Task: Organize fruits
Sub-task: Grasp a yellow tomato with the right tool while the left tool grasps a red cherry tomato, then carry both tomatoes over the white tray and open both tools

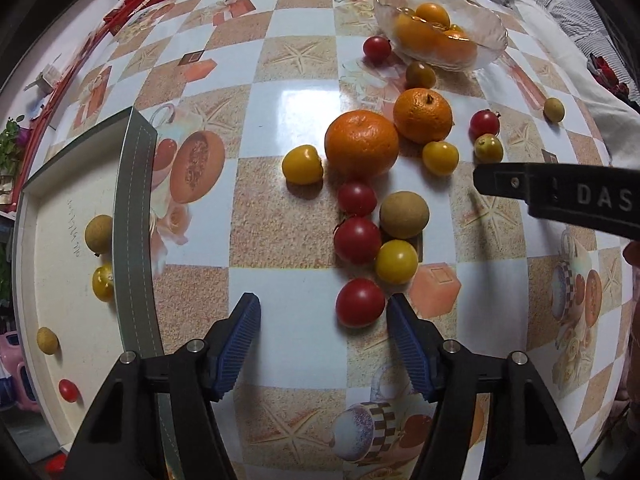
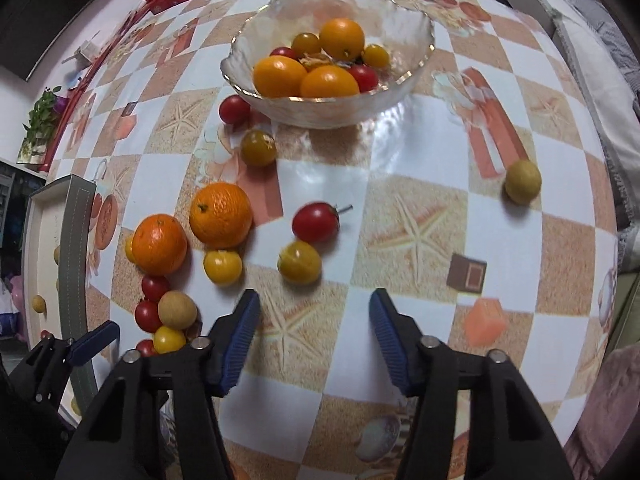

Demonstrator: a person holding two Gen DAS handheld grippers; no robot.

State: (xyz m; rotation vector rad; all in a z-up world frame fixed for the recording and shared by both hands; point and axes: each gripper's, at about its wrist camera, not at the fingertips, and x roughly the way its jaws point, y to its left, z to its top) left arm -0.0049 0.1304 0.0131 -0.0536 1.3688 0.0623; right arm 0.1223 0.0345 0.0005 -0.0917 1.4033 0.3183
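Left wrist view, L to R: shallow box (image 1: 134,216) w/ grey stitched rim at far left, holding two brown longans, a yellow tomato and a small red one. Checkered tablecloth (image 1: 304,92) covers the table.

Left gripper (image 1: 323,312) points down at the cloth, jaws partway open, nothing gripped. A red cherry tomato (image 1: 360,302) sits between the tips, right up against the right blue pad; can't tell if it touches, left pad well apart from it.

Beyond it a loose cluster: two more red tomatoes, a yellow tomato (image 1: 396,261), a brown longan (image 1: 404,214), another yellow one at the left, then two oranges (image 1: 362,143) side by side. Further R: small yellow, red and greenish fruits scattered. Glass bowl (image 1: 484,12) at top right w/ orange fruit inside. The other tool's black body enters at the right edge.

Right wrist view, L to R: same box edge at far left, the left tool's blue tip low left by the cluster.

Right gripper (image 2: 314,308) also aimed down, jaws partway open, empty; only bare cloth between the pads. Just past its tips lie a yellow-green tomato (image 2: 299,262) and a red stemmed tomato (image 2: 315,222), both apart from the pads. Bowl at top centre holds orange, yellow and red fruit. A lone greenish fruit (image 2: 522,182) lies far right.
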